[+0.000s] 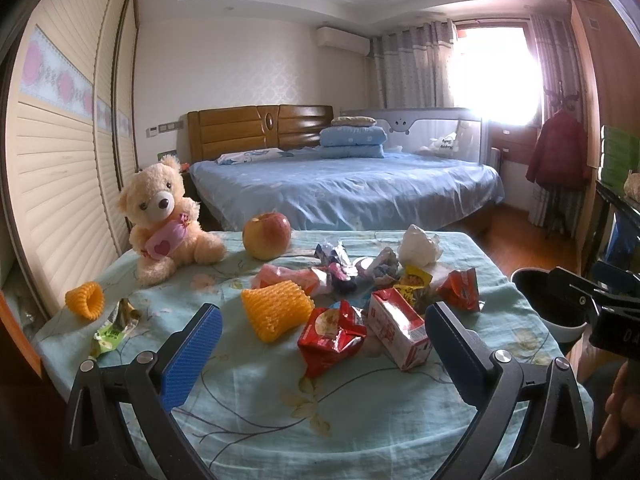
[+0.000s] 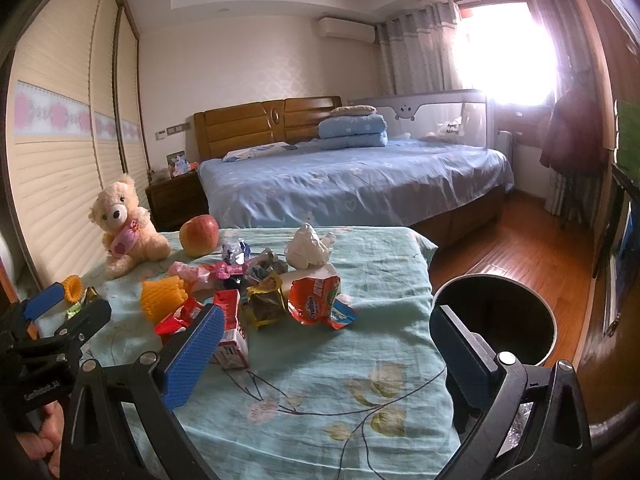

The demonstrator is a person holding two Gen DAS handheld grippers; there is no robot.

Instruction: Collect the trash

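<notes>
The left gripper [image 1: 322, 330] hangs low over the near edge of the desk [image 1: 360, 420], its blue fingers [image 1: 192, 356] spread wide with nothing between them. The right gripper [image 2: 326, 344] hovers the same way, its fingers [image 2: 196, 356] wide and empty, one over the desk's pale green flowered cloth and the other in front of the black trash bin [image 2: 516, 320] that stands on the wooden floor just beside the desk's right edge. The trash lies in a loose heap across the middle of the desk: a red snack wrapper [image 1: 330, 330] touching a red and white carton [image 1: 396, 326] closest to the left gripper, a yellow foam fruit net [image 1: 276, 308] just left of them, an orange Ovaltine wrapper [image 2: 318, 298] on the right of the heap, and a crumpled white tissue [image 1: 418, 246] at the back. A second foam net [image 1: 85, 300] and a green wrapper [image 1: 112, 330] lie apart near the left edge. A teddy bear [image 1: 166, 220] sits upright at the far left corner with an apple [image 1: 266, 235] just beside it. Behind the desk stands a bed [image 1: 348, 188] with blue bedding.
</notes>
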